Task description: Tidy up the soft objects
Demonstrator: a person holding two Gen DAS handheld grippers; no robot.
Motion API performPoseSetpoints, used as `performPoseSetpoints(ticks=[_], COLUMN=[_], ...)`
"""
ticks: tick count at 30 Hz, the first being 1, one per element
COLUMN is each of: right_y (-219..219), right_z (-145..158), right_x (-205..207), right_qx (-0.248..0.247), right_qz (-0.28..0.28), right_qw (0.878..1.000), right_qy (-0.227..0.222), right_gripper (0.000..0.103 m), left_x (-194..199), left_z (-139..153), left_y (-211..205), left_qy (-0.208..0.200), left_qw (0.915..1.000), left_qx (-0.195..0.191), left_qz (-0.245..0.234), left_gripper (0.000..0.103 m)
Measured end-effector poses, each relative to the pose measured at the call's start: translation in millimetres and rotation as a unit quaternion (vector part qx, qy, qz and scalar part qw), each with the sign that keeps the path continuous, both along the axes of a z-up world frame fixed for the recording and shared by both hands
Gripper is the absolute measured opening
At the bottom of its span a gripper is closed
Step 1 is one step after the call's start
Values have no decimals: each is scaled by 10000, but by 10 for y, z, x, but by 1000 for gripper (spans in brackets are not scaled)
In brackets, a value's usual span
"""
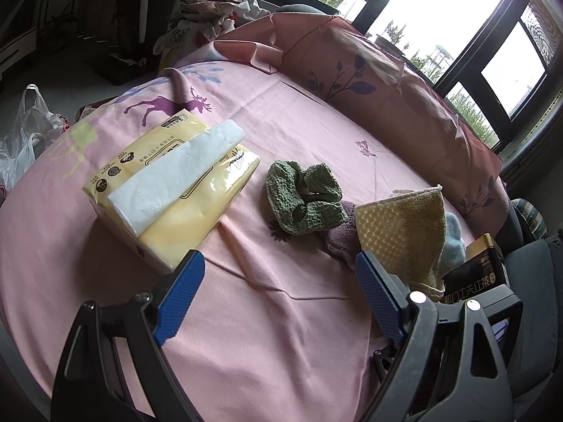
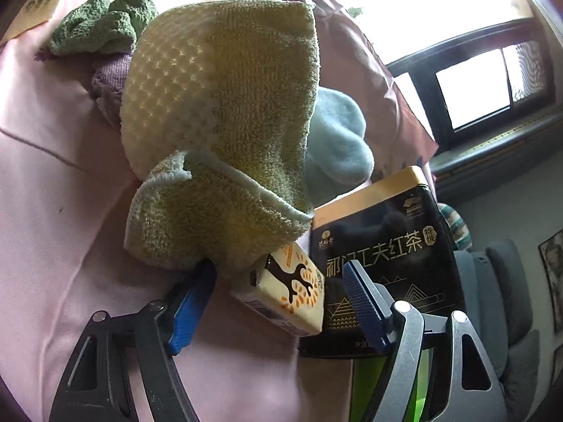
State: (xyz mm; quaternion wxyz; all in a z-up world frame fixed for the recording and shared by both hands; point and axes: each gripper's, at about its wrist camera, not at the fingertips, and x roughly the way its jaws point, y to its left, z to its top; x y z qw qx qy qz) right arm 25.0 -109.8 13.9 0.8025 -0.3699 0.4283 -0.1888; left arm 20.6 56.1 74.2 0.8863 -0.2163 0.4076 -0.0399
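blue-padded jaws of the left hand-held gripper (image 1: 278, 292) stand wide apart with nothing between them, hovering over a pink sheet (image 1: 246, 316) that covers the surface. beyond them, in the left wrist view, a yellow tissue pack (image 1: 169, 190) lies flat with a white tissue (image 1: 176, 172) drawn across its top. to its right a crumpled green knit cloth (image 1: 302, 204) rests against a purple cloth (image 1: 339, 235), and a yellow towel (image 1: 404, 232) stands bunched just beside them, with a pale blue cloth (image 1: 454, 242) behind it and a black tea tin (image 1: 475, 274) at the edge.

seen from the right wrist, the right hand-held gripper (image 2: 278, 292) is also parted, its pads pressing on nothing. the left pad sits just under the towel's lower fold, and a small cream box (image 2: 288, 295) lies between the jaws, partly tucked under the yellow towel (image 2: 218, 105). the tea tin (image 2: 383, 246) stands just right of it.

sorting looks to be at an early or middle stage: the four cloths are still heaped loosely, none visibly folded or stacked, and neither gripper holds anything.
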Motion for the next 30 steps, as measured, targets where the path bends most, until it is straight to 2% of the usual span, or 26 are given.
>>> performPoseSetpoints(ticks=[1, 2, 3, 4, 9, 11, 13, 15, 17, 22, 25, 26, 29, 30], right_y=[-15, -33, -72, -103, -130, -173, -197, -238, -256, -90, -139, -178, -209, -260], right_z=[3, 14, 27, 30, 79, 206, 394, 543, 608, 629, 675, 702, 731, 764], right_x=[11, 27, 52, 67, 73, 34, -78, -198, -288, -442, -442, -442, -592, -615], right_qx=[35, 128, 311, 587, 812, 1205, 1873, 2668, 3254, 3705, 4248, 4401, 4625, 4715], right_qz=[1, -23, -60, -127, -196, -105, 100, 315, 563, 1069, 1200, 1220, 1201, 1153], right_qw=[10000, 9999, 9995, 9982, 9965, 9925, 9818, 9628, 9438, 9224, 8969, 8892, 8784, 8743], right_qy=[4, -3, 15, 68, -29, -151, -286, -274, -117, 205, 268, 274, 33, -71], right_gripper=[75, 67, 49, 40, 37, 37, 35, 35, 35, 36, 40, 44, 66, 68], left_x=[3, 6, 10, 13, 3, 4, 3, 5, 10, 6, 0, 0, -10, -12], left_z=[-4, -8, -10, -13, -12, -14, -16, -15, -17, -15, -8, -7, 10, 14], left_y=[-2, -7, -13, -23, -38, -24, -2, 15, 32, 30, 3, 2, 10, 8], left_qy=[12, 21, 30, 40, 39, 47, 58, 64, 74, 107, 110, 105, 72, 68], left_qw=[10000, 10000, 10000, 10000, 10000, 10000, 10000, 9999, 9999, 9999, 9999, 9999, 9999, 9999], left_qx=[1, 0, 2, 10, 28, -4, -48, -89, -107, -82, -13, -3, -48, -78], left_qz=[3, -3, -19, -42, -67, -53, -23, 10, 36, 10, -35, -47, -59, -87], left_gripper=[87, 87, 87, 87, 87, 87, 87, 87, 87, 87, 87, 87, 87, 87])
